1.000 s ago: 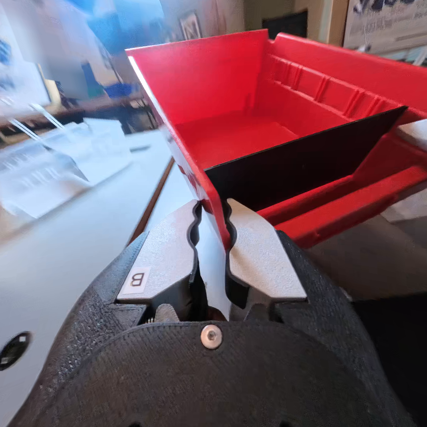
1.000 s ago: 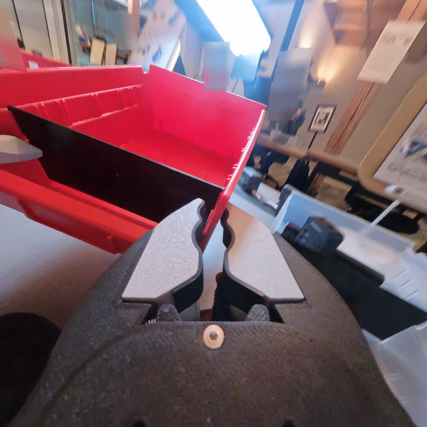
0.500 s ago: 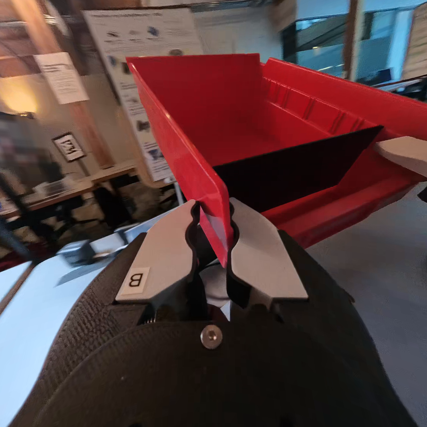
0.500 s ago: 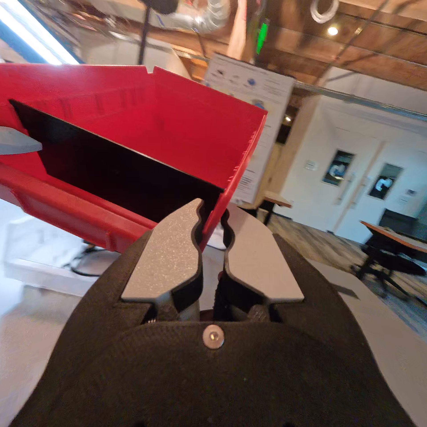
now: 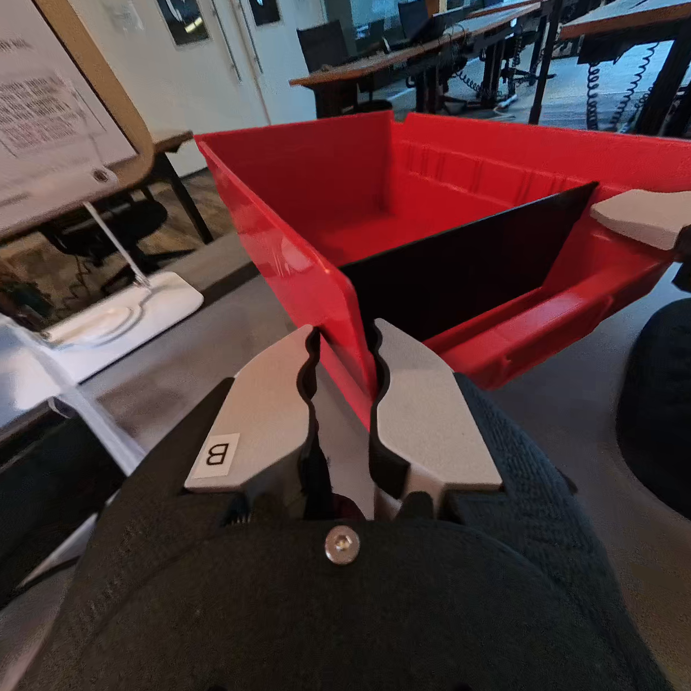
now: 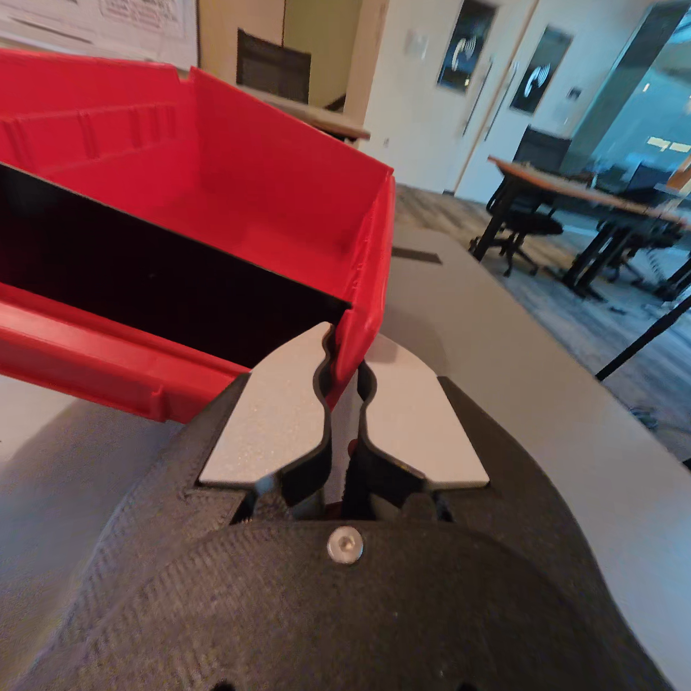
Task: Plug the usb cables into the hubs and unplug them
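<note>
A red plastic bin [image 5: 299, 194] with a black divider [image 5: 448, 269] across its front is held between both grippers, above a grey table. My left gripper [image 5: 344, 332] is shut on the bin's left side wall. My right gripper [image 6: 351, 336] is shut on the bin's right side wall [image 6: 370, 261]. The right gripper's finger also shows at the far right of the left wrist view [image 5: 643, 217]. The bin looks empty. No USB cables or hubs are in view.
A grey table [image 6: 523, 374] lies under and to the right of the bin. A poster on a white stand [image 5: 56, 112] is at the left. Desks and chairs [image 6: 561, 209] stand farther back in the room. My right fingertips sit around 20 cm from my left ones.
Both grippers, still clamped on the bin, have swung round with it: the background has shifted from nearby tables to the open room with doors and desks. The grip has not changed.
</note>
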`<state>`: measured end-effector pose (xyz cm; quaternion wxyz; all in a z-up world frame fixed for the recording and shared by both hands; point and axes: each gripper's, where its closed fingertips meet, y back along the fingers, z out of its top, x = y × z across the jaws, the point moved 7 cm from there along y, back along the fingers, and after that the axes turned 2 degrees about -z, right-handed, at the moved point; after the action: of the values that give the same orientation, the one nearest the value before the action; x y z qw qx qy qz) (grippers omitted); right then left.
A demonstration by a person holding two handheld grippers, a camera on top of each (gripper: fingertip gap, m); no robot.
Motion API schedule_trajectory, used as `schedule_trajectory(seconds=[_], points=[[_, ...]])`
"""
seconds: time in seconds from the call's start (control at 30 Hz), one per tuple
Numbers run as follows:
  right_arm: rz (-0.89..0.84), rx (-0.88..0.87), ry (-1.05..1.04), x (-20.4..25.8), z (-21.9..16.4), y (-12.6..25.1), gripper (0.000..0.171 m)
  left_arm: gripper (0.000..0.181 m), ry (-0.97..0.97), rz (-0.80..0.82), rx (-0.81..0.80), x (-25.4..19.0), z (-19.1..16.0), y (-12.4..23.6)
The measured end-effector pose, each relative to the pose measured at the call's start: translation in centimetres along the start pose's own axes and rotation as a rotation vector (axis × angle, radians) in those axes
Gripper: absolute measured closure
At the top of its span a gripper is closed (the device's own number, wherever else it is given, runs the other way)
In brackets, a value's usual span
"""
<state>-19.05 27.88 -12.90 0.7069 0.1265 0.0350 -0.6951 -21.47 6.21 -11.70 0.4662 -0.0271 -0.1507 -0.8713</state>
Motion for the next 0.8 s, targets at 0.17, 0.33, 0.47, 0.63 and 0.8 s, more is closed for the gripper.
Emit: schedule_trajectory(seconds=[0.17, 0.33, 0.47, 0.63, 0.8], points=[[0.027, 0.068, -0.031, 0.0, -1.0, -0.7, 0.162, 0.154, 0.111, -0.059, 0.025, -0.1, -1.8, -0.9], [0.032, 0.095, -0.021, 0.1, -1.3, -0.9, 0.161, 0.142, 0.157, -0.155, 0.071, 0.1, -2.6, -0.8], [0.015, -0.068, -0.146, -1.6, 0.0, 0.3, 0.149, 0.118, 0.114, -0.194, 0.005, 0.5, -0.6, 2.3], [0.168, -0.386, -0.233, -2.3, 3.4, 2.5, 0.096, 0.105, 0.077, -0.253, 0.020, 2.6, -0.8, 9.3], [0.637, -0.140, -0.036, 2.9, 4.9, 4.2, 0.114, 0.107, -0.030, -0.196, 0.251, 6.5, -5.1, 14.7]])
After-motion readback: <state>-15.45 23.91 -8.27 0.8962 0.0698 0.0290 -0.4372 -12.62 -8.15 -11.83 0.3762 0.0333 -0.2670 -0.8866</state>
